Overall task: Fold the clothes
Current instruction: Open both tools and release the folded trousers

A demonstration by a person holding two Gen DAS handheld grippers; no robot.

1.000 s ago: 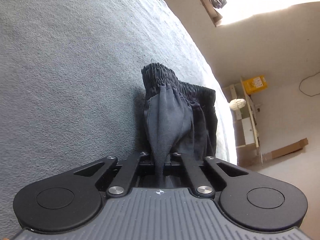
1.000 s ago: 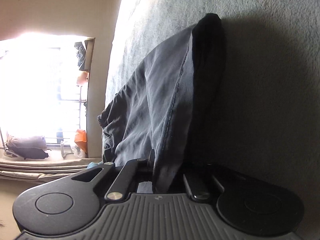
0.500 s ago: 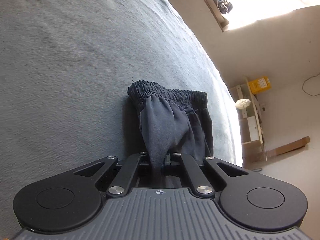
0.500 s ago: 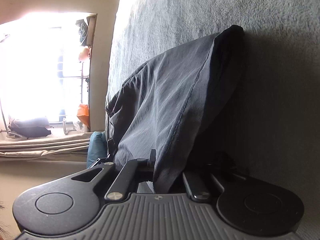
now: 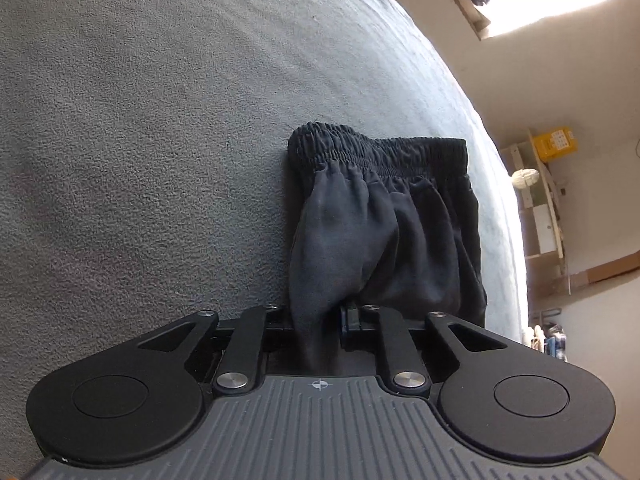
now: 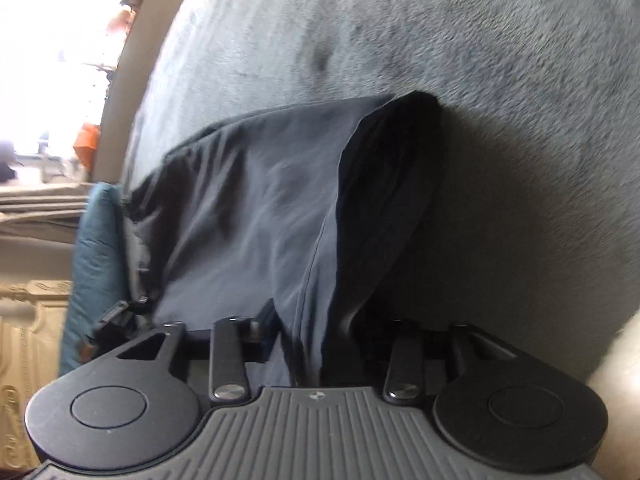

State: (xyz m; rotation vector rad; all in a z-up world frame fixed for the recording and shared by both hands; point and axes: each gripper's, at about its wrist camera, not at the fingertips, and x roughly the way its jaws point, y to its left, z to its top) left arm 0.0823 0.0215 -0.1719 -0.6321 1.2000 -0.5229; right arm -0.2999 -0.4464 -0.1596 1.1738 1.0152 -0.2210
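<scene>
Dark grey shorts (image 5: 384,220) with an elastic waistband lie folded on the grey fleece blanket (image 5: 160,120). My left gripper (image 5: 316,320) sits at their near edge. Its jaws are opening, and a fold of the fabric hangs loosely between them. In the right wrist view the same shorts (image 6: 248,216) slope down toward my right gripper (image 6: 332,336). Those jaws are also opening and stand well apart, with a seam edge of the cloth draped between them and not pinched. The fingertips of both grippers are hidden under the fabric.
The blanket (image 6: 500,80) spreads wide beyond the shorts. The bed's edge runs along the right of the left wrist view, with a shelf and a yellow box (image 5: 554,144) past it. A teal cushion (image 6: 96,240) lies at the bed's left edge near a bright window.
Both grippers went from pinching the shorts to jaws parted, the right one wider. The shorts have come down flatter onto the blanket, and the right view has swung and blurred.
</scene>
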